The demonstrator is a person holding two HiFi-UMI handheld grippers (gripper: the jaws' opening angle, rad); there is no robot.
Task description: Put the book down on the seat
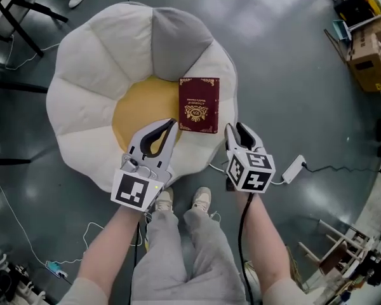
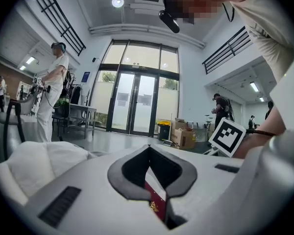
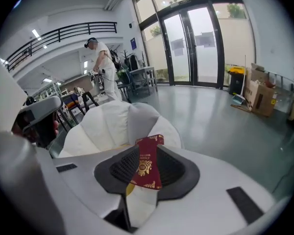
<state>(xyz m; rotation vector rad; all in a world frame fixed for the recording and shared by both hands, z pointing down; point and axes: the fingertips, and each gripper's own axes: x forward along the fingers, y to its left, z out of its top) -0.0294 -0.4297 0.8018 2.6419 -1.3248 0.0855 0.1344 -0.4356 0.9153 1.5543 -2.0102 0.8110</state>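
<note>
A dark red book (image 1: 199, 105) with gold print lies flat on the flower-shaped seat (image 1: 89, 88), over the right edge of its yellow centre and a white petal. My left gripper (image 1: 173, 123) hovers just left of the book's near corner, its tips together and nothing held. In the left gripper view the book (image 2: 157, 202) shows through the slit between the jaws. My right gripper (image 1: 239, 131) sits just right of the book's near corner, apart from it, with a narrow gap between its jaws and nothing in them. The right gripper view shows the book (image 3: 146, 168) ahead on the seat (image 3: 112, 126).
A white power adapter (image 1: 293, 168) with a cable lies on the grey floor to the right. A cardboard box (image 1: 368, 56) stands at the far right. Black frame legs (image 1: 19, 11) are at the upper left. The person's shoes (image 1: 202, 199) stand at the seat's near edge.
</note>
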